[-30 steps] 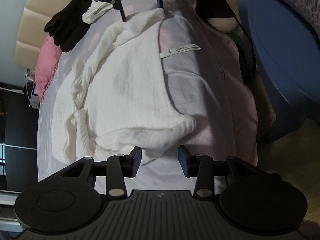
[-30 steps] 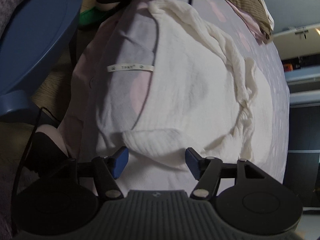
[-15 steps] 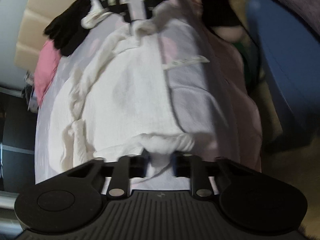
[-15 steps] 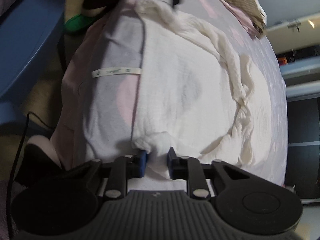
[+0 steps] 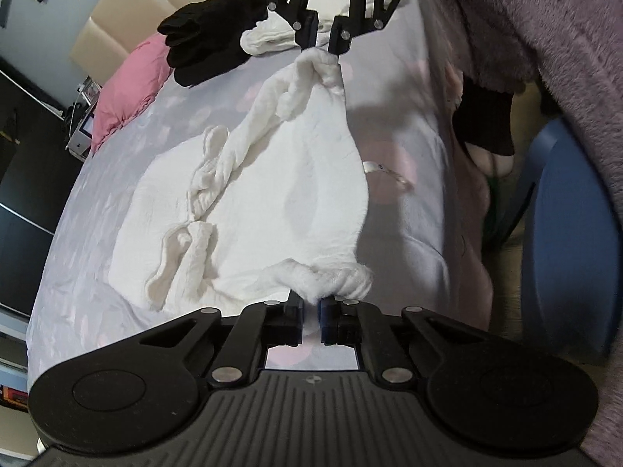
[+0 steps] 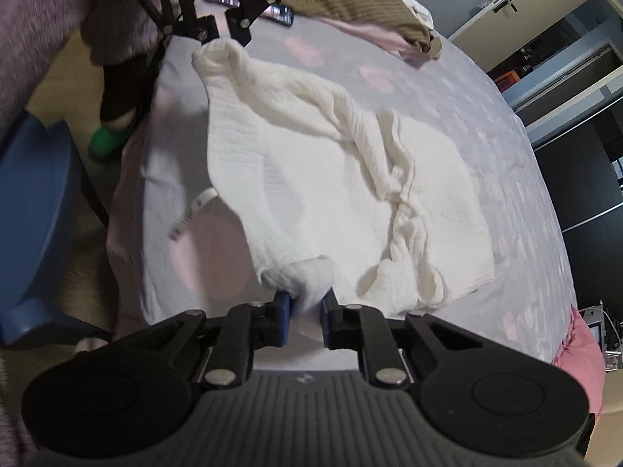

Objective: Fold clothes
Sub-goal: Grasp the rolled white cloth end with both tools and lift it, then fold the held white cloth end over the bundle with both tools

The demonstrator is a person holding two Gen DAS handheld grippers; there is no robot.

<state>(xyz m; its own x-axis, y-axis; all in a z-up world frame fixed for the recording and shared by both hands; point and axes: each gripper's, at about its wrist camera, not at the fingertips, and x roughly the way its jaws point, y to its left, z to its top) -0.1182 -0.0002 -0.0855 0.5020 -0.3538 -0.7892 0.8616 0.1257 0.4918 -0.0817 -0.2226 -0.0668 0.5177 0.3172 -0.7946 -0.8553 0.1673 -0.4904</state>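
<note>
Two grippers, one garment. White garment [image 5: 272, 194]: spread across the lilac bed [image 5: 97, 264], centre of frame, twisted ties at its left, label [image 5: 373, 166] at its right edge. Left gripper [image 5: 310, 309]: lower centre, jaws pinched on a bunched corner of the cloth. Right gripper [image 6: 305, 307]: lower centre of its own view, jaws closing on the opposite bunched corner, cloth between them. Black clothing [image 5: 210, 50] and pink pillow [image 5: 128, 85]: upper left. Blue chair [image 5: 576, 241]: right edge.

Bedroom: bed [image 5: 78, 257], pink pillow [image 5: 128, 89], headboard [image 5: 113, 19]
</note>
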